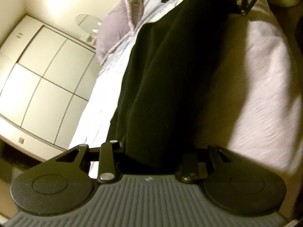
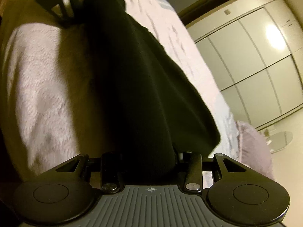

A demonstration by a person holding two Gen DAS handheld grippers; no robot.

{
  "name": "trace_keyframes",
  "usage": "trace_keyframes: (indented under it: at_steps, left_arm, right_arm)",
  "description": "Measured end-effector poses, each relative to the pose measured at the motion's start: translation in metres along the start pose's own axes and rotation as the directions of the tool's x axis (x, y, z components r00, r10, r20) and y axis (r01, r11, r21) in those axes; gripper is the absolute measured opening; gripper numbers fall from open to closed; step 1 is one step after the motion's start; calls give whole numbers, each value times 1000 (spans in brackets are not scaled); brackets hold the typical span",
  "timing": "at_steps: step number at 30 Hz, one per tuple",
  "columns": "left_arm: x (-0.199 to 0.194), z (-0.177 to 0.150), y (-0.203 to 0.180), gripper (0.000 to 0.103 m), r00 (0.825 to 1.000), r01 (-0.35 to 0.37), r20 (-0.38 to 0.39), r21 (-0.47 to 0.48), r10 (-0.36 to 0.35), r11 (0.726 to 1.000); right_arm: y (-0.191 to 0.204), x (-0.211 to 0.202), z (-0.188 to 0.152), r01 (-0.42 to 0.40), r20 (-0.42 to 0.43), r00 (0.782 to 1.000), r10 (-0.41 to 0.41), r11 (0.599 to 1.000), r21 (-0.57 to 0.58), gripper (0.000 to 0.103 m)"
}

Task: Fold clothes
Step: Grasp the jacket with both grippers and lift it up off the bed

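Pale wardrobe doors (image 1: pixel 45 79) and a white textured bedspread (image 1: pixel 265 94) lie beyond both sets of jaws. Stretched between the 2 grippers over the bed, a black garment (image 1: pixel 170 75) has 1 end clamped in the left gripper (image 1: pixel 151 151). Its other end is pinched in the right gripper (image 2: pixel 149 162), and a lilac pillow (image 1: pixel 115 32) lies off to the side.

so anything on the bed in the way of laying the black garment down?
Nothing visible. The black garment hangs stretched between the left gripper and right gripper over bare bedspread. The pillow sits off to the side.
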State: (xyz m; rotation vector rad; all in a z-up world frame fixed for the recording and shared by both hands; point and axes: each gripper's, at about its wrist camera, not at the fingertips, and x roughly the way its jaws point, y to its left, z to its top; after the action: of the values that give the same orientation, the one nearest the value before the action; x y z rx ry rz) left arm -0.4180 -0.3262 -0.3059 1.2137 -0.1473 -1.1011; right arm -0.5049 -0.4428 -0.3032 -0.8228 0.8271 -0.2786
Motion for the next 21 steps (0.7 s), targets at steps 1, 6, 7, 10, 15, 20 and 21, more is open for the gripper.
trace_keyframes:
  at_steps: [1,6,7,10,15,20,21]
  left_arm:
    - [-5,4,-6,30,1000,-13,0,-6,13,1000]
    - [-24,32,-37,31,998,-37,-52,9,38,999]
    - [-24,36,-41,31,996,-46,-75,17,47,999]
    - [-21,48,-49,31,988,-61,-139,38,65,997]
    - [-17,57,-50,32,979,-47,-193,90,64,995]
    - [-18,62,-49,36,973,-41,-219,131,70,991]
    - [-19,64,-48,39,972,-45,-223,134,74,990]
  right_arm:
    - [0,-4,-4,18,9,1000,-18,1000,-5,40]
    - [13,-13,-28,80,23,997,-80,996,-29,40]
    - [18,-12,-31,85,11,996,-84,996,-38,40]
    - [27,-8,-31,118,-31,993,-118,993,-25,40]
    - [24,-7,-23,140,-73,988,-137,990,28,41]
    - [20,-22,-26,124,-62,991,-121,991,58,43]
    - [19,-26,-27,121,-57,991,-118,991,59,43]
